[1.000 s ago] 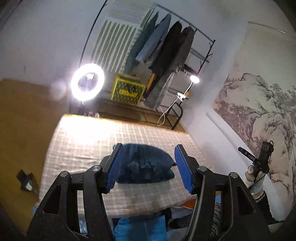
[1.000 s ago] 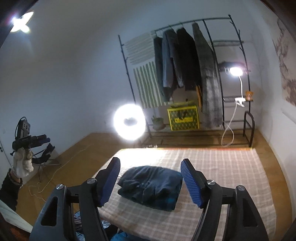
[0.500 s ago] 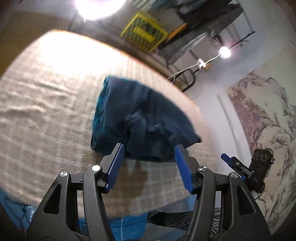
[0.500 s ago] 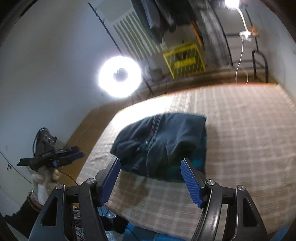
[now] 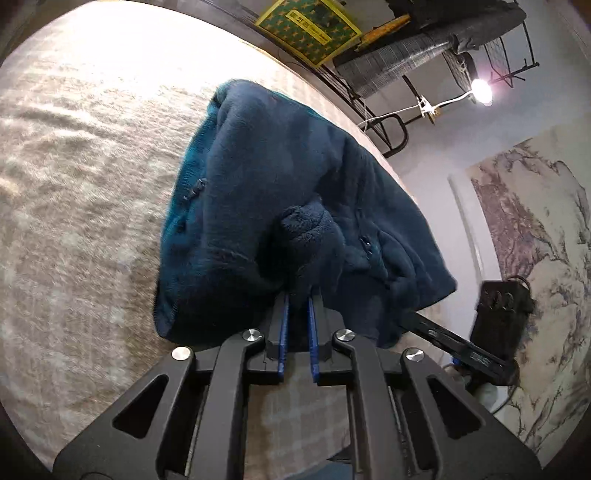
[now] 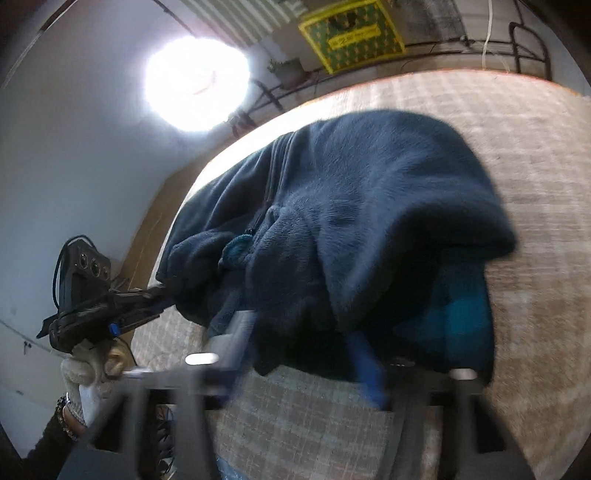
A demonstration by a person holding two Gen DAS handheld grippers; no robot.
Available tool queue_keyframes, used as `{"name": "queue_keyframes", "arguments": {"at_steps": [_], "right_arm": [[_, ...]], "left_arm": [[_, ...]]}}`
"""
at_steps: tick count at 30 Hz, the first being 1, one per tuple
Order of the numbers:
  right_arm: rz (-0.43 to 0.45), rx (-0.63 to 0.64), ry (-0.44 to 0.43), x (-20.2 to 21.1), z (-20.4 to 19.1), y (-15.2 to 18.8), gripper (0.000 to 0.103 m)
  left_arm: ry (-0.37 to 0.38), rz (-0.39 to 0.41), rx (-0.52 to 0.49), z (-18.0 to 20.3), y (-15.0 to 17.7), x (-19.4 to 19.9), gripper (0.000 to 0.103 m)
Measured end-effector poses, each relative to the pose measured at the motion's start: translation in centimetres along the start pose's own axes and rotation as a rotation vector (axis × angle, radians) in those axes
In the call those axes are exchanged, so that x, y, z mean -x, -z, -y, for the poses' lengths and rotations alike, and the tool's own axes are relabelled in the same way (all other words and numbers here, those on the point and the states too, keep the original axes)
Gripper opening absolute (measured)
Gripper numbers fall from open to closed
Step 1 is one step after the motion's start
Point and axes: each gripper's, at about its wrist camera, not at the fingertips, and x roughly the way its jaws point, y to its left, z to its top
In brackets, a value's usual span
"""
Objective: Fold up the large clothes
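Fleece jacket (image 5: pixel 280 192), dark blue with teal lining, lies bunched on checked beige bed cover (image 5: pixel 74 184). Left claw (image 5: pixel 297 310) clamped on near fold of jacket, blue pads nearly together with fabric pinched between. Right claw (image 6: pixel 306 339) pushed against jacket's near edge, motion-blurred; cannot tell if apart or together. Yellow-green crate (image 5: pixel 308 26) beyond bed carries label, writing too small to read. Right of it, clip lamp (image 5: pixel 480 90) lit; ink landscape painting (image 5: pixel 535 240) on wall.
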Motion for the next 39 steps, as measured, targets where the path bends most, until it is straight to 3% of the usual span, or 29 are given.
{"name": "queue_keyframes", "arguments": {"at_steps": [1, 4, 6, 9, 14, 20, 23, 24, 25, 26, 27, 28, 31, 35, 36, 38, 39], "right_arm": [[-0.003, -0.013, -0.009, 0.0, 0.1, 0.1, 0.020], [0.015, -0.084, -0.110, 1.8, 0.4, 0.8, 0.013], [0.037, -0.100, -0.192, 3.9, 0.1, 1.7, 0.012], [0.057, -0.075, -0.196, 5.0, 0.0, 3.2, 0.011], [-0.068, -0.133, -0.052, 0.1, 3.0, 5.0, 0.004], [-0.001, -0.036, -0.004, 2.7, 2.3, 4.4, 0.002], [-0.016, -0.005, 0.043, 2.5, 1.9, 5.0, 0.001], [-0.017, 0.022, 0.060, 2.6, 1.6, 5.3, 0.005], [-0.023, 0.023, 0.046, 2.9, 1.6, 5.5, 0.015], [-0.026, 0.009, 0.015, 3.3, 1.7, 5.7, 0.028], [-0.009, -0.005, -0.008, 4.3, 1.9, 5.8, 0.050], [0.016, -0.010, -0.014, 5.2, 2.3, 5.8, 0.062], [0.103, -0.061, -0.035, 7.6, 3.7, 4.9, 0.077], [0.181, -0.213, -0.095, 8.6, 7.1, 2.6, 0.079], [0.174, -0.238, -0.101, 8.1, 7.8, 1.9, 0.078], [0.134, -0.247, -0.106, 6.6, 8.3, 0.8, 0.068], [0.112, -0.235, -0.106, 6.2, 8.3, 0.7, 0.046]], "left_arm": [[0.020, 0.002, 0.009, 0.2, 0.3, 0.3, 0.007], [0.086, -0.005, 0.017, 1.2, 2.3, 2.5, 0.006], [0.073, -0.007, -0.030, 1.9, 3.7, 3.5, 0.006], [0.021, -0.022, -0.044, 1.0, 5.1, 3.4, 0.006], [-0.026, -0.078, 0.015, -1.3, 6.4, 0.8, 0.006], [0.019, -0.059, -0.106, 2.8, 6.8, 3.0, 0.008], [0.003, -0.029, -0.140, 3.8, 5.9, 5.5, 0.021], [-0.010, 0.007, -0.150, 3.7, 5.3, 6.5, 0.036], [-0.034, 0.047, -0.156, 3.8, 4.5, 7.3, 0.058], [-0.062, 0.104, -0.149, 3.3, 3.3, 8.4, 0.065], [-0.079, 0.143, -0.135, 2.7, 2.6, 9.1, 0.066], [-0.093, 0.169, -0.118, 2.2, 1.6, 9.4, 0.066], [-0.069, 0.166, 0.014, -0.5, -1.9, 8.7, 0.066], [-0.019, 0.124, 0.108, -3.2, -4.7, 6.2, 0.066], [0.013, 0.115, 0.130, -3.8, -5.2, 5.4, 0.066], [0.059, 0.077, 0.169, -4.8, -5.4, 3.8, 0.024], [0.055, 0.046, 0.163, -4.7, -5.4, 2.9, 0.006]]}}
